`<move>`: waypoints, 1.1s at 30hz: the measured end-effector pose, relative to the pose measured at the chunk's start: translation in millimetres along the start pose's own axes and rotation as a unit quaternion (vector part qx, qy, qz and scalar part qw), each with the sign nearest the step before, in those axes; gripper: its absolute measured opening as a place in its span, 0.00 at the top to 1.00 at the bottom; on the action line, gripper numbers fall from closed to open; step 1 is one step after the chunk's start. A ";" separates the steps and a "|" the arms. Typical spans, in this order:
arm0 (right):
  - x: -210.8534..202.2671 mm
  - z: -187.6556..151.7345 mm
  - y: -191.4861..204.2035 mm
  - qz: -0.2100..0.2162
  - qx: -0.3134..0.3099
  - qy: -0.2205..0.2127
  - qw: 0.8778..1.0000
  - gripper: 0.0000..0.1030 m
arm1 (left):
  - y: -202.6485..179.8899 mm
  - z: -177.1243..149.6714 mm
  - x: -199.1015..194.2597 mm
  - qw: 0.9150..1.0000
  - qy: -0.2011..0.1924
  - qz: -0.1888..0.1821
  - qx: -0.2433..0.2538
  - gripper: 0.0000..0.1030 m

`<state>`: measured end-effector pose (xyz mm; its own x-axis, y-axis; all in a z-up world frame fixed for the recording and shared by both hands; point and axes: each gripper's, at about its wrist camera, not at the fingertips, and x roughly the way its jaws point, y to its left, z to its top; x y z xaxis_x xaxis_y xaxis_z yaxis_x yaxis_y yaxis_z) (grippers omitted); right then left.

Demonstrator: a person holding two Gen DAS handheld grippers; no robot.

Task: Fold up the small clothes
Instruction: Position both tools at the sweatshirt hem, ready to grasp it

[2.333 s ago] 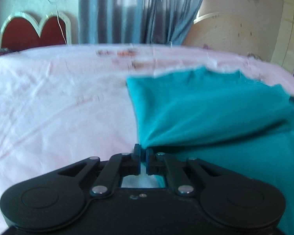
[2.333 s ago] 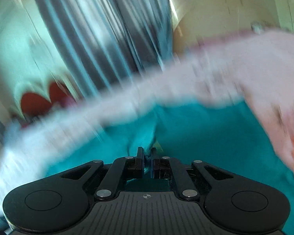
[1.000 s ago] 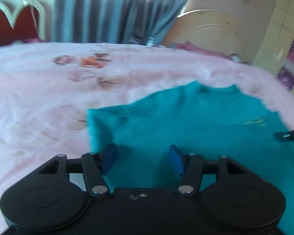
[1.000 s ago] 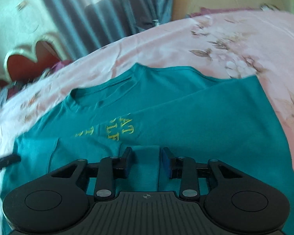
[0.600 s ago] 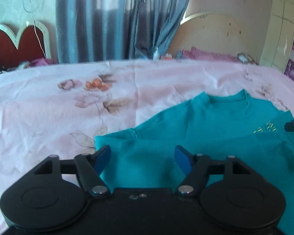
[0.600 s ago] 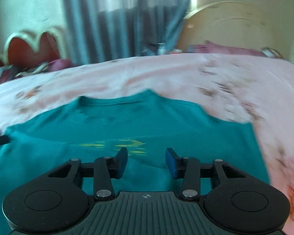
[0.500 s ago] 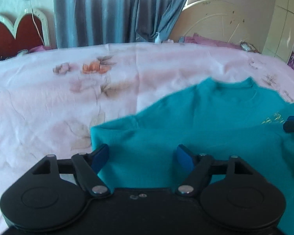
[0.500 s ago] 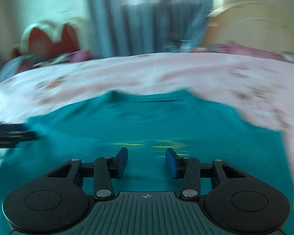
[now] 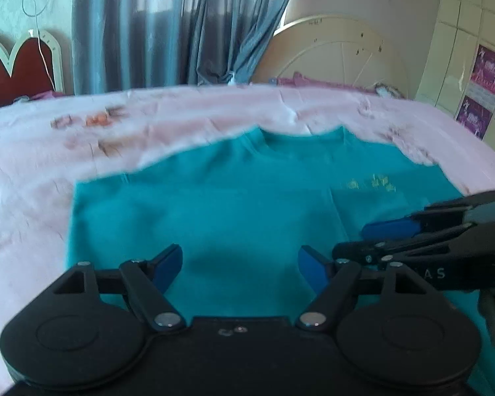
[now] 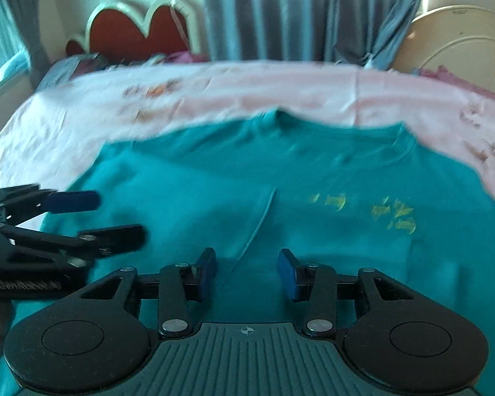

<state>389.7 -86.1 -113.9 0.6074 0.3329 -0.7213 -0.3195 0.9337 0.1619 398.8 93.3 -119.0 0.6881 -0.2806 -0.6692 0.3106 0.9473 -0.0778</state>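
Observation:
A teal T-shirt (image 9: pixel 234 194) with yellow lettering (image 10: pixel 363 209) lies on the pink bedsheet (image 9: pixel 33 171), its neckline at the far side and one part folded over, with a fold edge running down its middle. It also shows in the right wrist view (image 10: pixel 198 191). My left gripper (image 9: pixel 240 265) is open and empty, just above the shirt's near left part. My right gripper (image 10: pixel 247 274) is open and empty above the shirt's near middle. Each gripper shows in the other's view, the right one (image 9: pixel 396 234) at the right, the left one (image 10: pixel 92 217) at the left.
The bed carries a pink floral sheet (image 10: pixel 214 92). A red headboard (image 10: pixel 138 29) and grey-blue curtains (image 9: pixel 168 26) stand behind it. A cream round headboard (image 9: pixel 333 56) leans at the back right, with a wardrobe (image 9: pixel 472 66) beside it.
Both grippers were shut on the shirt's fabric 2.3 s ago, then let go and opened. They have since moved toward each other over the shirt's near part.

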 end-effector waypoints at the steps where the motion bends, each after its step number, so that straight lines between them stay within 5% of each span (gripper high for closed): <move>1: -3.0 -2.6 -6.9 -0.003 0.001 0.001 1.000 0.59 | 1.2 -5.4 -1.5 1.000 0.005 0.009 0.003 0.28; 5: -32.6 -28.4 -65.0 -0.082 0.064 0.000 0.995 0.59 | 32.1 -34.1 -28.1 0.999 0.002 0.037 -0.010 0.28; 8: -46.6 -38.7 -89.7 -0.063 0.108 0.001 0.992 0.59 | 35.7 -46.4 -44.1 0.999 -0.004 0.047 0.011 0.29; 13: -63.2 -37.2 -72.8 -0.066 0.095 -0.020 0.993 0.59 | 21.0 -40.5 -66.0 0.999 -0.036 0.039 0.011 0.30; 17: -49.1 -51.1 -72.5 -0.082 0.087 0.001 0.993 0.59 | 25.1 -48.8 -46.5 0.999 0.028 0.028 0.000 0.30; 26: -47.1 -47.4 -64.0 -0.109 0.075 0.013 0.991 0.59 | 26.3 -54.2 -49.9 1.000 0.008 0.023 0.014 0.29; 31: -90.2 -43.9 -54.8 -0.135 0.082 -0.028 0.987 0.59 | 40.8 -55.2 -77.5 0.999 -0.024 0.030 -0.012 0.20; 33: -96.6 -52.2 -58.8 -0.133 0.100 -0.012 0.986 0.59 | 49.3 -59.1 -77.8 0.999 -0.004 0.030 -0.022 0.25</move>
<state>311.8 -180.0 -88.9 0.6674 0.0740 -0.7410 0.0012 0.9949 0.1005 321.8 171.0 -114.5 0.7100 -0.2241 -0.6676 0.2394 0.9684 -0.0704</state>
